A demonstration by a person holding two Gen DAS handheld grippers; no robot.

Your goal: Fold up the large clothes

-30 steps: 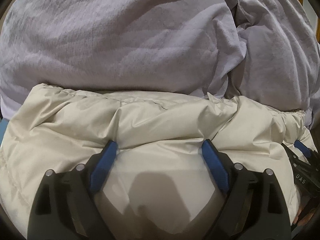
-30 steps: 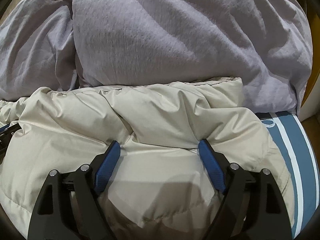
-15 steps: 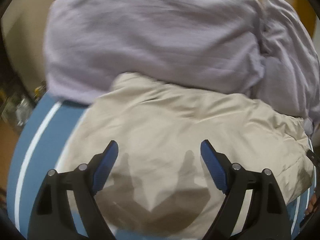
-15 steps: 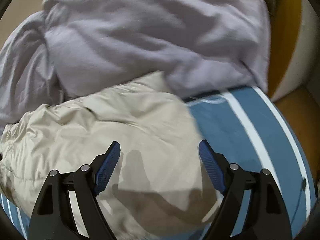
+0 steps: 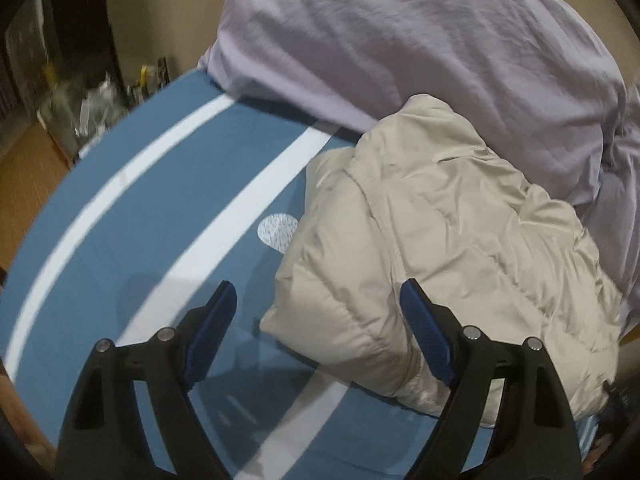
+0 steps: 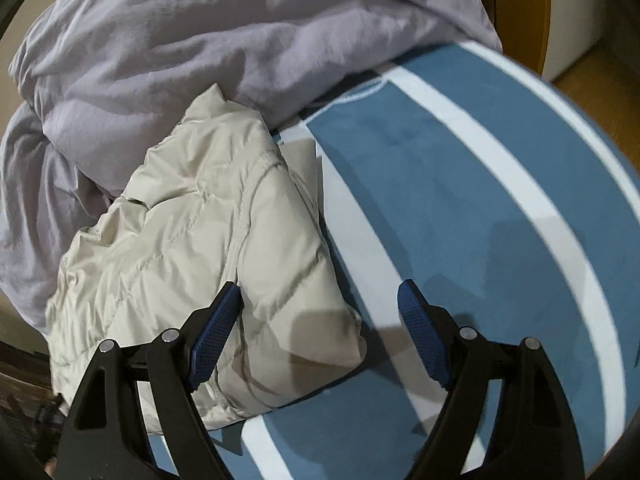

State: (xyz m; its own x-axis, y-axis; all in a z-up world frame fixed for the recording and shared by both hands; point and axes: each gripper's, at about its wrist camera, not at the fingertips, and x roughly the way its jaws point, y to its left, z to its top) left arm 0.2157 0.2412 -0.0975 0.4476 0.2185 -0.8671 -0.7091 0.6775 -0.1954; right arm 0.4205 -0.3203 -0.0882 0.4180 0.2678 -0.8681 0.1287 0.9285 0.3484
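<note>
Two Spread Tools Flank the Folded Jacket

We hold both tools spread wide, pinching nothing. Our left tool (image 5: 318, 332) sees the cream puffer jacket (image 5: 448, 248) at two o'clock; our right tool (image 6: 320, 332) sees it at ten o'clock. It lies bundled on the blue striped bed (image 6: 460, 200), against the lilac duvet (image 6: 200, 40), its long axis running across between us, both hands about equally near.
</note>
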